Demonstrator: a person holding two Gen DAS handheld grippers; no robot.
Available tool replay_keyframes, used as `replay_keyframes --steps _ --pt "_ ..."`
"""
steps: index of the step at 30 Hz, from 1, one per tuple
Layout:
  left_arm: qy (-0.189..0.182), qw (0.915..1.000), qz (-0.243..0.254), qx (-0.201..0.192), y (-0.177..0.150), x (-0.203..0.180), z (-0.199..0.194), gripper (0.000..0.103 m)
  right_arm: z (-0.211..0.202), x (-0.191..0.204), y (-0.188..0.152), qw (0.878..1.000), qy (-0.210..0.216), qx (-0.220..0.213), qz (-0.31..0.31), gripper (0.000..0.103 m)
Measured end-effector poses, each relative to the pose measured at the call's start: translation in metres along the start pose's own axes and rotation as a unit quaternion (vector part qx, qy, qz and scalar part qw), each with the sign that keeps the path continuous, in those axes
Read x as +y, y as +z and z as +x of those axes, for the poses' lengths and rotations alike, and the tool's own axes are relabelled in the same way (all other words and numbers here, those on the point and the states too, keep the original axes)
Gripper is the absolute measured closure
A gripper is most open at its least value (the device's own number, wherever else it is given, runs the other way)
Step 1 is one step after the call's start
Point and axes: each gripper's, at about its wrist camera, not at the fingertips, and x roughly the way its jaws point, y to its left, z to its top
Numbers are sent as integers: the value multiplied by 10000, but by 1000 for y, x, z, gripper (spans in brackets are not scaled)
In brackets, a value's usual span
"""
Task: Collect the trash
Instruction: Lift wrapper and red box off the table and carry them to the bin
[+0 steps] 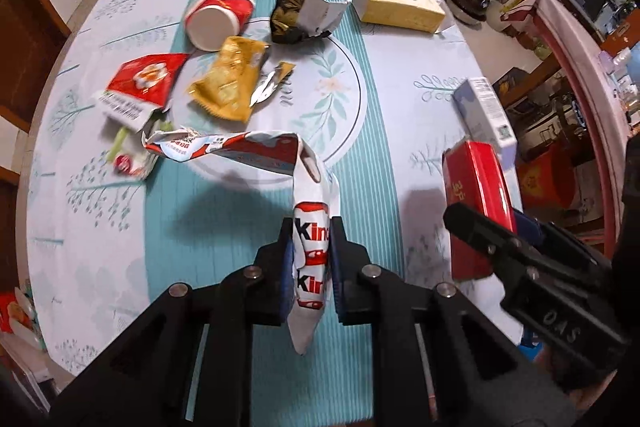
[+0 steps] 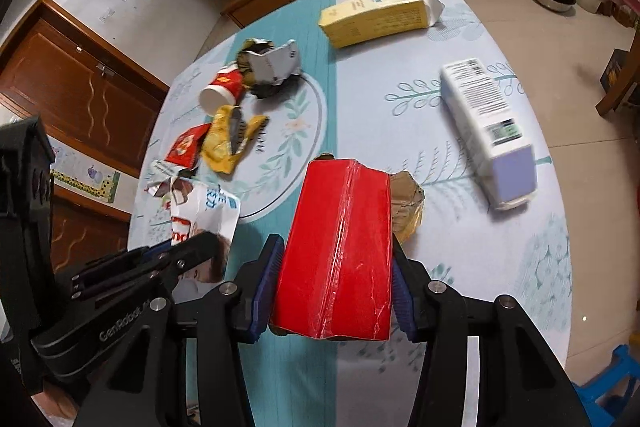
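Round table (image 1: 400, 131) under a pale blue and teal leaf-print cloth, trash scattered over the left half and the far and right edges.

Left edge of the surface: red and white torn packet (image 1: 140, 87), with a small green and white scrap (image 1: 128, 155) nearer the front edge beside it. Just inward, a gold snack bag (image 1: 228, 83) with a silver-lined torn strip (image 1: 272, 83) touching its right side. Toward the far edge from these, a red paper cup (image 1: 218, 19) on its side, white base facing the camera. Next to it, a crumpled dark foil bag (image 1: 300, 11), silver inside showing.

Centre, near the front edge: left gripper (image 1: 312, 251) clamped on a white and red Kinder wrapper (image 1: 310, 239). Pads press both sides of it. The wrapper's long loose end trails up and leftward, off the cloth; a shadow lies beneath it.

Far edge, right of centre: yellow carton (image 1: 396, 7) lying flat, one end flap open in the right wrist view.

Right edge: white and lilac box (image 2: 486, 123) lying on its side, barcode face up.

Front right: right gripper (image 2: 334, 287) gripping a red box (image 2: 340, 247), blue pads tight against both long sides. Box is clear of the cloth, its torn brown cardboard end (image 2: 406, 203) pointing away from the camera. The left wrist view shows the same red box standing up from the right gripper, just in front of the white box.
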Motion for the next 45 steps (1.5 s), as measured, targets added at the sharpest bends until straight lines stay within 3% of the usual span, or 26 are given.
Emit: replay_keyframes --steps 9,17,26,37,45 --pt "-275 9985 345 -333 -71 36 -76 90 -56 44 -62 9981 -126 -550 233 54" --pt "-397 9945 655 -720 -150 81 -144 90 -95 110 -149 9966 -237 -784 131 54" --pt "-550 9901 843 -978 -224 125 -190 90 -128 166 -246 9934 -408 -1068 102 54" --pt "-710 9918 885 -593 -291 135 -175 90 -114 181 -350 9962 -593 -590 258 54" --pt "-633 9938 866 -304 -327 118 -115 90 -74 146 -382 9967 -673 -32 442 54"
